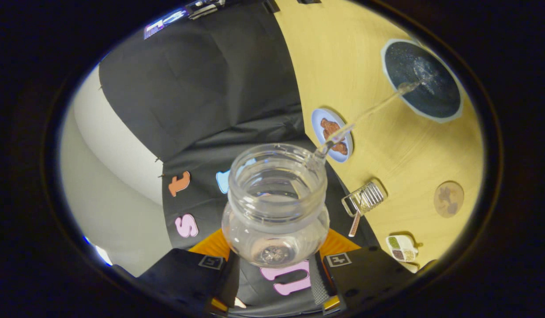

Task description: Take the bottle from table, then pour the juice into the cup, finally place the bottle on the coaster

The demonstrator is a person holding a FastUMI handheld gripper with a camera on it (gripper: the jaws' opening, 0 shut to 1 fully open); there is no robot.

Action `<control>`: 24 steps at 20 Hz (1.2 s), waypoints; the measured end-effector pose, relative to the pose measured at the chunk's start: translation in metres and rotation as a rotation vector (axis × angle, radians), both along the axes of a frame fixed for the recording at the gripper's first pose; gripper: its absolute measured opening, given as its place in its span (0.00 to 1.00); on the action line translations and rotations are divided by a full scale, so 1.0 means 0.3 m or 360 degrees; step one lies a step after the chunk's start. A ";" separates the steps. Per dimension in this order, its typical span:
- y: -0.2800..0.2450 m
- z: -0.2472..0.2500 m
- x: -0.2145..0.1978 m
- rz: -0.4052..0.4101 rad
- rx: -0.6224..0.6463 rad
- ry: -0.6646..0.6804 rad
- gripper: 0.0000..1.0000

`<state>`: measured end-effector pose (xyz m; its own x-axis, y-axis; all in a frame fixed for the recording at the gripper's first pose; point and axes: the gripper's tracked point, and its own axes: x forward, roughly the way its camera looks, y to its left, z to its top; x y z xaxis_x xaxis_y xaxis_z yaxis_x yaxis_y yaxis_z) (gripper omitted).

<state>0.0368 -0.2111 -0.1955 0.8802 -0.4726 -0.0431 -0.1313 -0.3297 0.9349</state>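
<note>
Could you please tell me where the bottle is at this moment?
In the gripper view, the bottle is held tilted between the fingers of the hand-held gripper, above the table. A stream runs from its mouth into the cup beyond.
</note>
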 end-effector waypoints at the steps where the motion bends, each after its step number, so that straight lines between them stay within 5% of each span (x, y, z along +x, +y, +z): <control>1: 0.000 0.003 0.000 -0.0005 0.0005 -0.0007 0.69; 24: -0.034 0.159 0.005 -0.0119 0.0117 -0.0172 0.69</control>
<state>0.0382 -0.2213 -0.1477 0.8441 -0.5360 0.0130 -0.2563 -0.3821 0.8879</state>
